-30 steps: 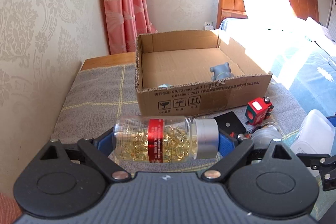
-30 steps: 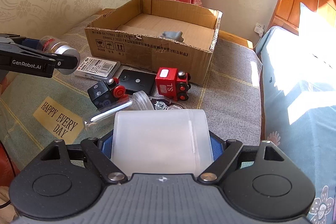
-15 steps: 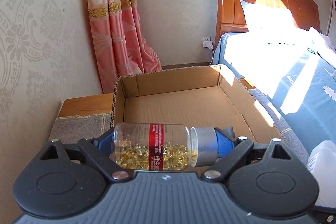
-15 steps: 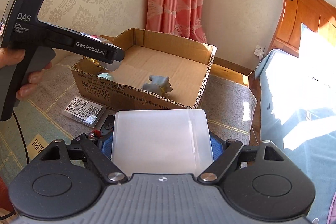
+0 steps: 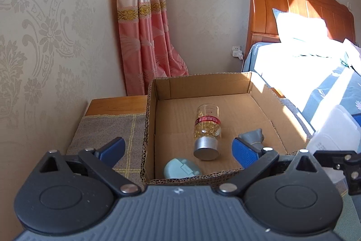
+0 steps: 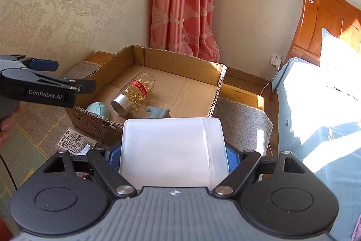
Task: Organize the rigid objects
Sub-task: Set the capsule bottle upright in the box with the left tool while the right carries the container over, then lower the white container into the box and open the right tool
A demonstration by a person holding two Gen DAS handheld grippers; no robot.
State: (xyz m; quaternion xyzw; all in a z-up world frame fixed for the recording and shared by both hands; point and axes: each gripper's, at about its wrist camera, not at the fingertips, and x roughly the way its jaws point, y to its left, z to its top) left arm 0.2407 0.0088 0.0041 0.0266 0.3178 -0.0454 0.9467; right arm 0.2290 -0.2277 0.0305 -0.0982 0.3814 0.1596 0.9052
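Observation:
My left gripper (image 5: 178, 148) is open and empty above the near edge of the cardboard box (image 5: 203, 83). The clear capsule bottle (image 5: 206, 130) with a red label and silver cap lies on its side on the box floor; it also shows in the right wrist view (image 6: 135, 92). A grey figure (image 5: 253, 136) and a round teal case (image 5: 180, 169) lie in the box too. My right gripper (image 6: 173, 150) is shut on a frosted white plastic container (image 6: 171, 150), held in front of the box (image 6: 180, 60). The left gripper (image 6: 49, 76) appears at the left of that view.
The box sits on a cloth-covered low table (image 5: 106, 128) against a wallpapered wall. A flat printed packet (image 6: 75, 143) lies on the cloth by the box's front. A bed (image 5: 315, 60) with a wooden headboard is to the right, and a pink curtain (image 5: 144, 26) hangs behind.
My left gripper has opened and let go of the capsule bottle, which now lies in the box. My right gripper has risen and moved closer to the box with the white container.

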